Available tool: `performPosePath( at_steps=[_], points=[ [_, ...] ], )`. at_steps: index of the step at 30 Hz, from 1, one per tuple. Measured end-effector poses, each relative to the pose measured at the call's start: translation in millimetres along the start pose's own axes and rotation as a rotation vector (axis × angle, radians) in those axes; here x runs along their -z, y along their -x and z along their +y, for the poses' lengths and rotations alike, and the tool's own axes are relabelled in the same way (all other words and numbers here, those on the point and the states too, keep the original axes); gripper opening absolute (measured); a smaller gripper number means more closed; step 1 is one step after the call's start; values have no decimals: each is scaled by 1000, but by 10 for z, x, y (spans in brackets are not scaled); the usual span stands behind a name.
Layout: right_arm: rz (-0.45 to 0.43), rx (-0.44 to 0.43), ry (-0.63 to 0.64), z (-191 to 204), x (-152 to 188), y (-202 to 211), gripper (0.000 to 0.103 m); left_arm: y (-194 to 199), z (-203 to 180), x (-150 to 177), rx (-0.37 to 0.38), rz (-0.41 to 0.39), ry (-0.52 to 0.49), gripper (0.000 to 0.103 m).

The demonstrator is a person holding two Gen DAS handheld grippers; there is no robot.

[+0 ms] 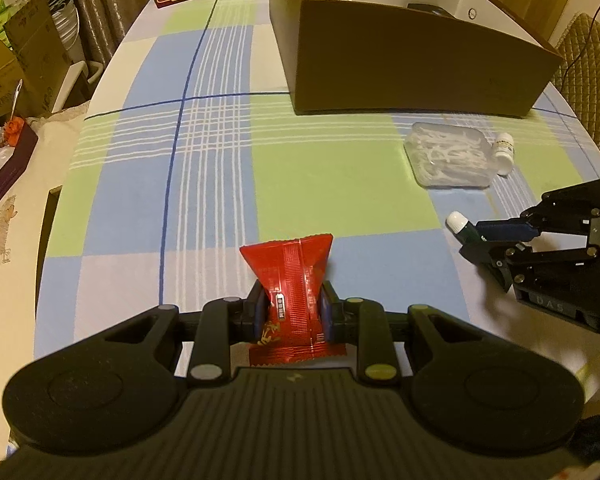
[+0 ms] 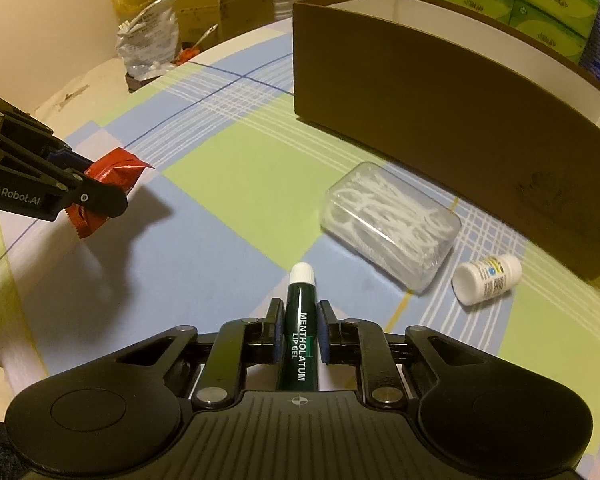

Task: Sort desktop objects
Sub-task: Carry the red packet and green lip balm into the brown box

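My left gripper [image 1: 292, 304] is shut on a red foil snack packet [image 1: 290, 276], which sticks out past the fingertips over the checked tablecloth. My right gripper [image 2: 299, 312] is shut on a dark green lip gel tube [image 2: 299, 320] with a white cap, pointing forward. From the right wrist view the left gripper [image 2: 96, 192] and its red packet [image 2: 114, 170] appear at the left. The right gripper [image 1: 484, 240] with the tube [image 1: 462, 224] shows at the right of the left wrist view. A brown open box [image 1: 412, 64] stands beyond.
A clear plastic case of floss picks [image 2: 388, 226] and a small white bottle [image 2: 486, 278] on its side lie in front of the brown box [image 2: 440, 120]. Cardboard boxes, a foil bag [image 2: 148, 40] and green tissue packs [image 2: 540, 0] crowd the table's surroundings.
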State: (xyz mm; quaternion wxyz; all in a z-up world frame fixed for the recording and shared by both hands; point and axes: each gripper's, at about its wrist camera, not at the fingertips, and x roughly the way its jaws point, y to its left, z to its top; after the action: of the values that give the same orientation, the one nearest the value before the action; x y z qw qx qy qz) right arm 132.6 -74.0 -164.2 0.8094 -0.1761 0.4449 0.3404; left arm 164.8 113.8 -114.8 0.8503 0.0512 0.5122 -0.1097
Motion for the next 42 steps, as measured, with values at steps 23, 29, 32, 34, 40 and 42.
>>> performPosePath(
  at_steps=[23, 29, 32, 34, 40, 42],
  points=[
    [-17, 36, -291, -831, 401, 761, 13, 249, -323, -193, 70, -77, -73, 22],
    [-138, 34, -354, -1004, 197, 1128, 13, 380, -419, -486, 102, -147, -117, 22],
    [-182, 11, -359, -1025, 56, 1201, 13, 422, -492, -628, 123, -177, -136, 22],
    [-203, -12, -364, -1029, -30, 1256, 13, 435, -539, -719, 141, -192, -145, 22],
    [-264, -57, -361, -1082, -468, 1282, 13, 450, -658, -1024, 169, -233, -179, 22],
    [-292, -62, -358, -1111, -641, 1283, 13, 455, -686, -1139, 178, -250, -186, 22]
  ],
)
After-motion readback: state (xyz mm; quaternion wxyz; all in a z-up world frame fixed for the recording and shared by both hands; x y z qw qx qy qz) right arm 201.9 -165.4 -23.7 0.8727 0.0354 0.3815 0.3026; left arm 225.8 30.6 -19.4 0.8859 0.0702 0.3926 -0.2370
